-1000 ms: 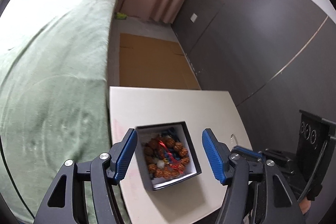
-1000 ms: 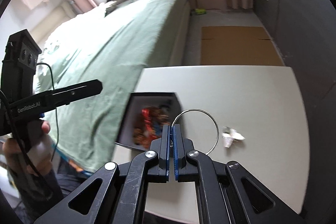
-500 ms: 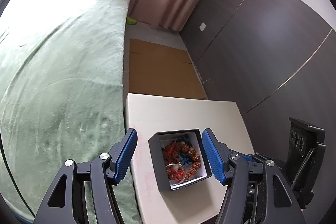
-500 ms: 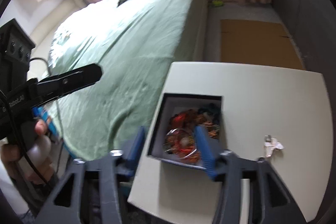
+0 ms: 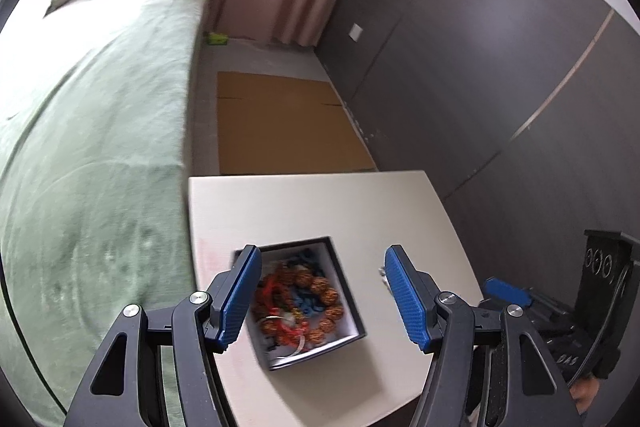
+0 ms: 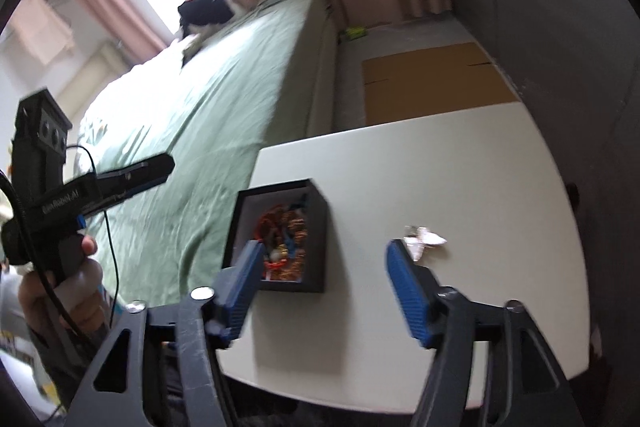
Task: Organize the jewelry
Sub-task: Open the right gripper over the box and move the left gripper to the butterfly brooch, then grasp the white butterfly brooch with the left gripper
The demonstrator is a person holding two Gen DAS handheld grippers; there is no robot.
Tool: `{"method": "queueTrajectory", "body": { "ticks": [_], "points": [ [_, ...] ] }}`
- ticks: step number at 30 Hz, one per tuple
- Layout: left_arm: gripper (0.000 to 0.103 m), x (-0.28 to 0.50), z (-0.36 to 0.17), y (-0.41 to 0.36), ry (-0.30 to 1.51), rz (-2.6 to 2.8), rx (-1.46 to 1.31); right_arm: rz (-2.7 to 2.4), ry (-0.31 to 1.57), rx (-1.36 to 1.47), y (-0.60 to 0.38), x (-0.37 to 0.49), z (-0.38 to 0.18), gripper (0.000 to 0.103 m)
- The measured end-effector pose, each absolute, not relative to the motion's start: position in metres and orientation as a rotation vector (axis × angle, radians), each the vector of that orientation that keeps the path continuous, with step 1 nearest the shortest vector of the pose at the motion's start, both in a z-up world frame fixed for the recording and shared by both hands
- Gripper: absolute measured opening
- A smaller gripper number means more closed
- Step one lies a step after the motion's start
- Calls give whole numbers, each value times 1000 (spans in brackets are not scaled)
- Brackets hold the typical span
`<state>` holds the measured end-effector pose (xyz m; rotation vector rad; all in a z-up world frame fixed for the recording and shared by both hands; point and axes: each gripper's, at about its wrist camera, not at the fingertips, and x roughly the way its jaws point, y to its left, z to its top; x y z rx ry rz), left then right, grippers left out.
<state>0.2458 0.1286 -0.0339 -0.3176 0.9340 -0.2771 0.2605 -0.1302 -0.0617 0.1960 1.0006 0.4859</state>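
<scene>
A small black box with a white lining [image 5: 348, 311] sits on the white table [image 5: 320, 203] near its left edge. It holds a heap of jewelry [image 5: 300, 301]: brown bead bracelets, red and blue cords and a thin metal ring. My left gripper [image 5: 322, 297] is open and empty, its jaws above and around the box. My right gripper [image 6: 324, 281] is open and empty, just right of the box [image 6: 316, 223]. A small silver jewelry piece [image 6: 422, 239] lies on the table right of the box.
A bed with a green blanket [image 5: 88, 107] runs along the table's left side. Flat cardboard [image 5: 288, 127] lies on the floor beyond the table. A dark panelled wall [image 5: 500, 67] stands to the right. The left hand and its gripper body [image 6: 60, 203] show over the bed.
My right gripper held the thin metal ring one second ago; it opened over the box and the ring now lies inside. Both grippers have shifted slightly.
</scene>
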Motion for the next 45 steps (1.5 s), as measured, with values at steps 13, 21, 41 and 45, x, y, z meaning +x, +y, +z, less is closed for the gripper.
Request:
{"method": "queueTrajectory", "body": {
  "ticks": [13, 21, 41, 45],
  "points": [
    [65, 264, -59, 37, 1018, -384, -175, 351, 991, 347, -207, 256, -75, 84],
    [61, 276, -82, -13, 1067, -422, -90, 283, 1011, 430, -250, 256, -98, 84],
    [48, 313, -168, -84, 1263, -298, 98, 217, 1039, 565, -323, 259, -149, 84],
    [49, 317, -178, -87, 1287, -268, 111, 206, 1049, 586, -332, 260, -159, 84]
  ]
}}
